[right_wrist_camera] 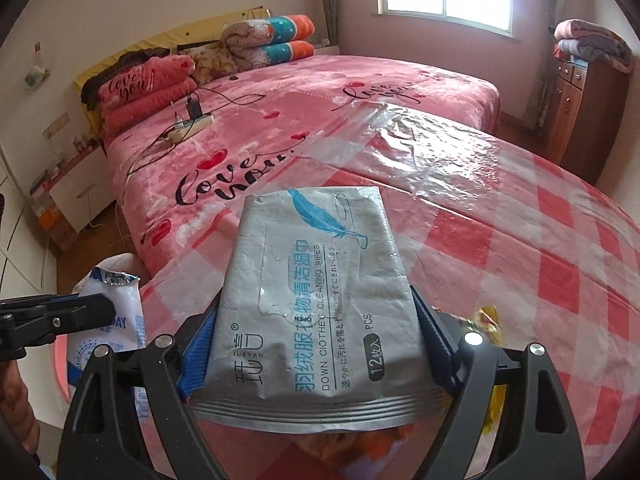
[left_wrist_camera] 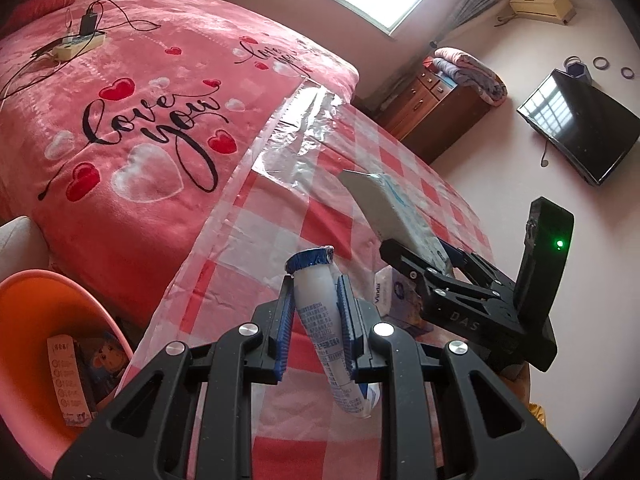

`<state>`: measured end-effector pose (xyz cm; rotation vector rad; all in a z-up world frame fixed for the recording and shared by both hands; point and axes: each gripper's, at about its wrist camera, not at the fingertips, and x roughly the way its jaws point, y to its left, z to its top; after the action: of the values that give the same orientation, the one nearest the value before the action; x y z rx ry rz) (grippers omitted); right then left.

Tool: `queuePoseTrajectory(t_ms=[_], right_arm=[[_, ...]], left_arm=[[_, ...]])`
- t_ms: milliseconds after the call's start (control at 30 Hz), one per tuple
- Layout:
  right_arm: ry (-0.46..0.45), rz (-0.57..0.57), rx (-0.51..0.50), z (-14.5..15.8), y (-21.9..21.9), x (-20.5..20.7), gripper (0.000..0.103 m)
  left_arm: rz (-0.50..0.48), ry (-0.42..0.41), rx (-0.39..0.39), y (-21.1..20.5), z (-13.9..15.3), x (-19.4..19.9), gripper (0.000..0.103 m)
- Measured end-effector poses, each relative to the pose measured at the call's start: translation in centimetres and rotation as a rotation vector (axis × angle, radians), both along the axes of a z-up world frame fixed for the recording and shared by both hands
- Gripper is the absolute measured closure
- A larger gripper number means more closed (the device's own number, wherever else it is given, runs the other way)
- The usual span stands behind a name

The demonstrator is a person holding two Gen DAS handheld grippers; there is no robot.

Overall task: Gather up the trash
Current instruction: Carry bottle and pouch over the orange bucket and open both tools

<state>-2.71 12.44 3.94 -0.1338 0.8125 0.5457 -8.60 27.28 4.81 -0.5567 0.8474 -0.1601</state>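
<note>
**Both grippers loaded above the checked table**

Left gripper: pitched downward, jaws clenched on a small white bottle with a blue foil cap. The bottle sits tilted between the blue pads, cap end forward, base hanging back toward the camera. It is held clear of the red-and-white checked table, near the table's left edge.

Right gripper: also pitched downward, jaws grasping a grey wet-wipes pack by its long sides. The pack lies flat across the pads, feather print pointing away. No earlier frame to compare.

The two grippers are side by side, near but apart.

Edges and room: an orange bin stands just beside the table's left edge, below the left gripper, with a printed box inside. A tissue packet lies on the table under the right gripper. Beyond the table's far edge is the pink bed. The middle of the table shows bare.
</note>
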Motion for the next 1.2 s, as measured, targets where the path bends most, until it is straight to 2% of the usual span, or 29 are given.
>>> queuePoseTrajectory(t_ms=[267, 500, 900, 1167, 1200], right_arm=[[0.004, 0.01, 0.048, 1.5, -0.3, -2.2, 0.019], [0.01, 0.071, 0.076, 3.0, 1.7, -4.7, 0.019], [0.001, 0.305, 0.064, 4.3, 10.7, -10.7, 0.019], [0.013, 0.453, 0.011, 2.8, 17.2, -13.7, 0.018], [0.018, 0.467, 0.006, 2.5, 17.9, -13.9, 0.015]], left_arm=[[0.021, -0.028, 0.002, 1.1, 1.2, -2.1, 0.08], [0.074, -0.038, 0.007, 3.5, 1.6, -4.6, 0.08], [0.256, 0.006, 0.028, 11.1, 0.5, -10.6, 0.08], [0.351, 0.07, 0.023, 15.5, -2.3, -13.5, 0.08], [0.36, 0.077, 0.026, 15.9, -2.7, -13.6, 0.079]])
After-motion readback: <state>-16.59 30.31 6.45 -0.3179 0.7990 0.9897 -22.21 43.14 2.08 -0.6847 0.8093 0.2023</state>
